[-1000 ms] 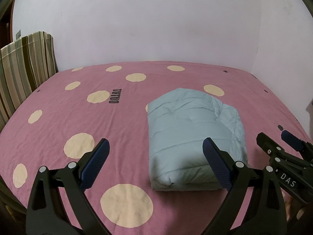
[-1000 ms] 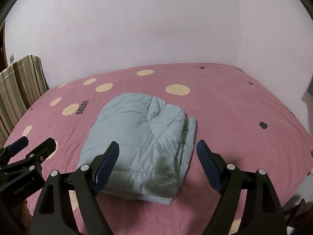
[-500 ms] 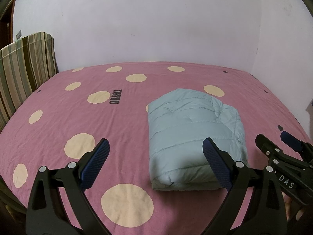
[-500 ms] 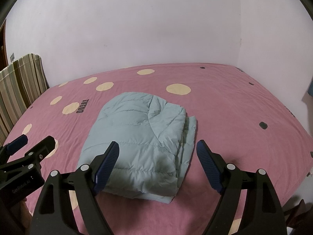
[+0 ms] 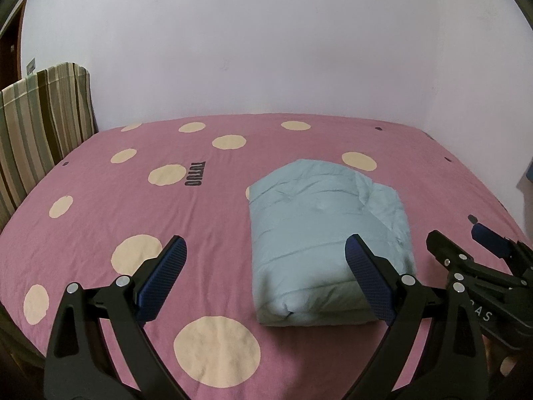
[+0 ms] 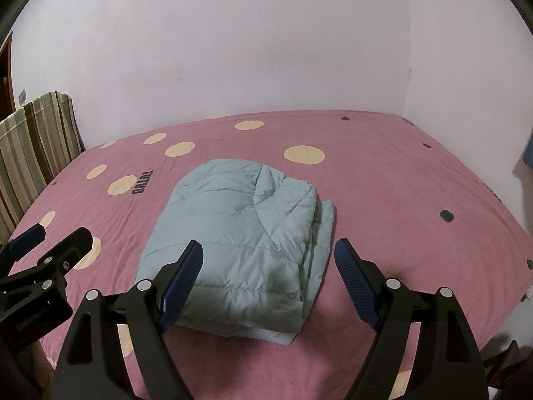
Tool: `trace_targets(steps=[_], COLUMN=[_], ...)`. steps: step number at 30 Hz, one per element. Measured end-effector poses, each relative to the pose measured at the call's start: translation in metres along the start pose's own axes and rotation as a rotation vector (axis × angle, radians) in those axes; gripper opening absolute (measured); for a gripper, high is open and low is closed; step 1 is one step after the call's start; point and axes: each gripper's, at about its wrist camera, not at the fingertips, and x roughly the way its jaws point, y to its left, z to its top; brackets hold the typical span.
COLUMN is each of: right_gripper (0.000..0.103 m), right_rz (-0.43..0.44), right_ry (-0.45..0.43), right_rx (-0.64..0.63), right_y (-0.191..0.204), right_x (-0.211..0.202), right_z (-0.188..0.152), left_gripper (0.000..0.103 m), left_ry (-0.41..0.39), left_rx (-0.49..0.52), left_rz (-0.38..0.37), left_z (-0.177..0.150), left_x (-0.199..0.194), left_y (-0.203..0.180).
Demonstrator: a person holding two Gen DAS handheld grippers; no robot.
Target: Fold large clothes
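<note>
A light blue puffer jacket [image 5: 328,240] [image 6: 240,243] lies folded into a thick rectangle on the pink bed sheet [image 5: 133,200]. My left gripper [image 5: 266,250] hovers open above the sheet, just left of and in front of the bundle, with nothing between its fingers. My right gripper [image 6: 268,255] hovers open over the jacket's near right corner, also holding nothing. Each gripper shows at the edge of the other's view: the right gripper [image 5: 466,243] and the left gripper [image 6: 53,236].
The pink sheet with cream dots [image 6: 304,154] covers a wide bed. A striped cushion [image 5: 40,116] stands against the left side. White walls [image 5: 266,50] close off the far and right sides. A dark edge of the bed [image 6: 519,360] runs near the bottom right.
</note>
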Motion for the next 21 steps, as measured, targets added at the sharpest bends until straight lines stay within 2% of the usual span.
trace_targets(steps=[9,15,18,21], right_gripper=[0.08,0.08,0.08,0.08], right_rz=[0.0,0.005,0.009,0.013], right_ry=[0.001,0.006,0.01,0.014], right_rx=[-0.001,-0.004,-0.008,-0.011], right_y=[0.0004,-0.0017,-0.0033,-0.0038], right_x=[-0.0009,0.0003,0.0028,0.0054], right_z=[0.0001,0.0002,0.0005,0.0004], left_gripper=[0.096,0.096,0.096,0.101], left_ry=[-0.005,0.002,0.012,0.016], left_rx=[0.0,0.003,-0.002,-0.007], left_rz=[0.004,0.037,0.018,0.016], left_z=[0.0006,-0.0014,-0.0023,-0.0025], left_x=[-0.0007,0.002,0.0046,0.0065], left_y=[-0.0004,-0.002,-0.0023,-0.0018])
